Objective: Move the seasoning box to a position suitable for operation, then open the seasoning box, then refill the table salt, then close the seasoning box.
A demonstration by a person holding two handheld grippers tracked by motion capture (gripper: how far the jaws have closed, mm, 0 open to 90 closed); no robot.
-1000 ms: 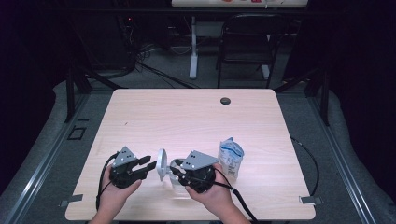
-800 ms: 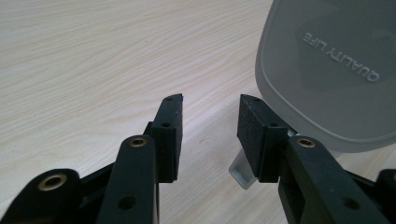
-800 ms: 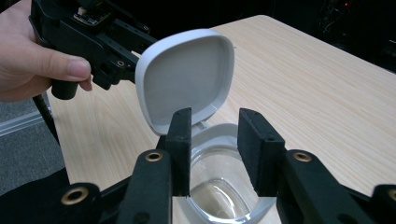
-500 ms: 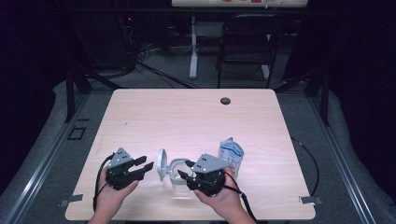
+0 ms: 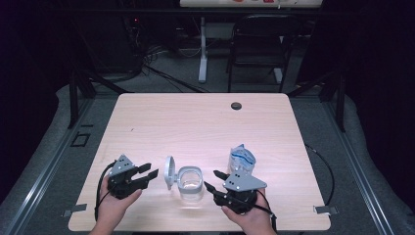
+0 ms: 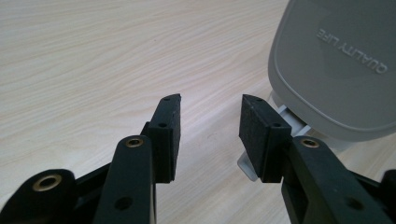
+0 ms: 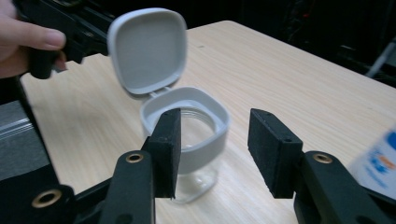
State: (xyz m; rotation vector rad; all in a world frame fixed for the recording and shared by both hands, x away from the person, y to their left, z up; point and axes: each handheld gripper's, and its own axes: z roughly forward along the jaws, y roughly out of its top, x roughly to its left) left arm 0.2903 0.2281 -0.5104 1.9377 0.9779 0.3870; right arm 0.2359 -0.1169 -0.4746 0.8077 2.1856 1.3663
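Since the earlier frame, the right hand-held gripper point(image 5: 211, 179) drew back from the clear jar point(image 5: 190, 184) toward the desk's point(image 5: 195, 122) near edge, jaws just opening, released. Beside the jar's raised lid point(image 5: 169, 171), the left hand-held gripper point(image 5: 149, 174) stood released, its jaws also just widened and empty.

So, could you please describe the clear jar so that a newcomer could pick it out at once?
On the pale wooden table, look along the near edge, between the two hand-held grippers. There stands the small clear plastic jar with a white square-rounded collar. Unlike the blue-and-white packet to its right, it is see-through, with a grey hinged lid flipped open.
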